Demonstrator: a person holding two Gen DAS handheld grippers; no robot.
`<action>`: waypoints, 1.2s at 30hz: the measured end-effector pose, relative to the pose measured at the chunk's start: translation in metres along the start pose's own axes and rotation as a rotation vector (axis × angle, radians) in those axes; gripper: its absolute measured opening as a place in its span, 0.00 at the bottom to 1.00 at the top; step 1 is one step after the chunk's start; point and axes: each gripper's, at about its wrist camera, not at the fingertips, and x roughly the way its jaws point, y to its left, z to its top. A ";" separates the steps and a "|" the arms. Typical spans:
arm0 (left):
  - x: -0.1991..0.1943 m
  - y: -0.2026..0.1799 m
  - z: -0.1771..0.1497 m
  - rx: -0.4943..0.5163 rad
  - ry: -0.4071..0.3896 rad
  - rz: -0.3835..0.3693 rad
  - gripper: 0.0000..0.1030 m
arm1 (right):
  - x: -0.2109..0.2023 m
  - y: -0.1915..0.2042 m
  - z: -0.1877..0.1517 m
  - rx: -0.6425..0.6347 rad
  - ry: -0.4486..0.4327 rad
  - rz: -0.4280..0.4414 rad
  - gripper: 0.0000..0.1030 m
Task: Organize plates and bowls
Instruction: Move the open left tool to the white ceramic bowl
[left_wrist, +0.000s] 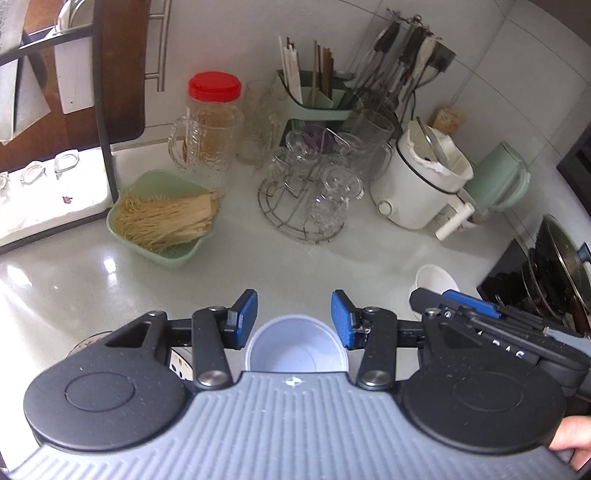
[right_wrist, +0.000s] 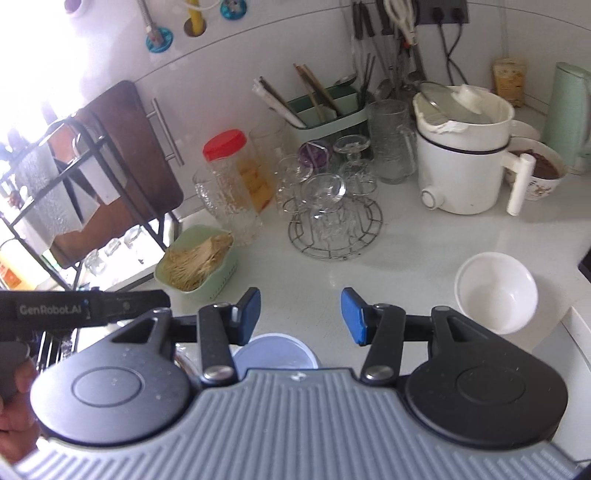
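Hovering above the white counter (left_wrist: 55, 280), both tools, left tool (left_wrist: 293, 319) and right tool (right_wrist: 301, 314), stand spread and pinch nothing. A pale bowl (left_wrist: 295, 347) sits below them, and a white bowl (right_wrist: 495, 291) rests apart to the right.

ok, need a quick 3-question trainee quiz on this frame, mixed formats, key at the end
1. True or false: the left gripper is clamped on the pale blue bowl.
2. What lies in the green basket? A) noodle-like strands B) spoons C) glasses
3. Fill in: the empty white bowl sits on the counter, on the ____ side of the right gripper in its own view.

Key: 1 false, both jaws stand open and clear of it; 2 A; 3 right.
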 end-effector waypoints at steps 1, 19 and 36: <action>0.000 -0.002 -0.001 0.014 0.003 0.000 0.49 | -0.004 -0.001 -0.002 0.008 -0.009 -0.004 0.50; 0.049 -0.080 0.030 0.089 0.012 -0.076 0.49 | -0.023 -0.073 0.026 0.073 -0.113 -0.100 0.50; 0.173 -0.141 0.027 0.153 0.125 -0.102 0.49 | 0.020 -0.156 0.010 0.089 -0.052 -0.212 0.50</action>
